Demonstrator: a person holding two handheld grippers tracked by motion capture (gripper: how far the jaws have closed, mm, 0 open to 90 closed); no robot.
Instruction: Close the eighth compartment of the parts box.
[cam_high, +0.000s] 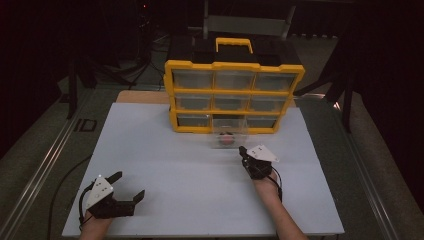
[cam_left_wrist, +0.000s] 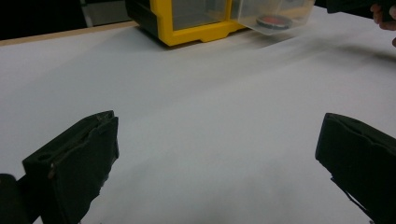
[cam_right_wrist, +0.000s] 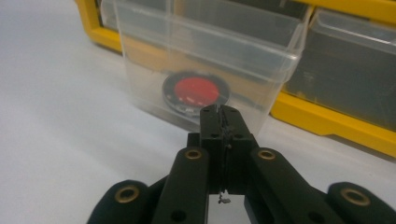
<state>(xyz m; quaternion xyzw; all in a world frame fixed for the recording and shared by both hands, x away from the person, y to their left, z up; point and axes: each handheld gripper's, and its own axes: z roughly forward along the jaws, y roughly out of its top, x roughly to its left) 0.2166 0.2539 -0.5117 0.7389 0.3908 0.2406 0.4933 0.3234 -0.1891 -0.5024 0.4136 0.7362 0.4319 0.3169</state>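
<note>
At the far middle of the white tabletop (cam_high: 165, 165) stands a yellow organizer cabinet (cam_high: 234, 95) with a black top, a yellow carrying handle and three rows of clear drawers. No brand, label or readable writing shows on the cabinet or on anything else; the red disc carries a few small pale marks too tiny to read.

From the bottom row's middle slot, a clear drawer (cam_high: 227, 135) is pulled out toward the person. Inside it lies a round black-rimmed piece with a red disc (cam_right_wrist: 196, 91) on its face, resting on the drawer floor near the front wall.

In the high view the right gripper (cam_high: 243, 150) sits at about five o'clock from that drawer, just beside its front right corner, its tips aimed toward eleven o'clock. In the right gripper view its two black jaws are pressed together with nothing between them, and the tips (cam_right_wrist: 219, 112) stand just before the drawer's front wall, with the red disc at twelve o'clock beyond the clear plastic. Whether the tips touch the wall cannot be told.

Near the tabletop's close left corner, the left gripper (cam_high: 129, 186) rests at about seven o'clock from the cabinet, well apart from it. Its jaws are spread wide over bare tabletop, holding nothing; its own view has the cabinet and drawer far off at one o'clock.
</note>
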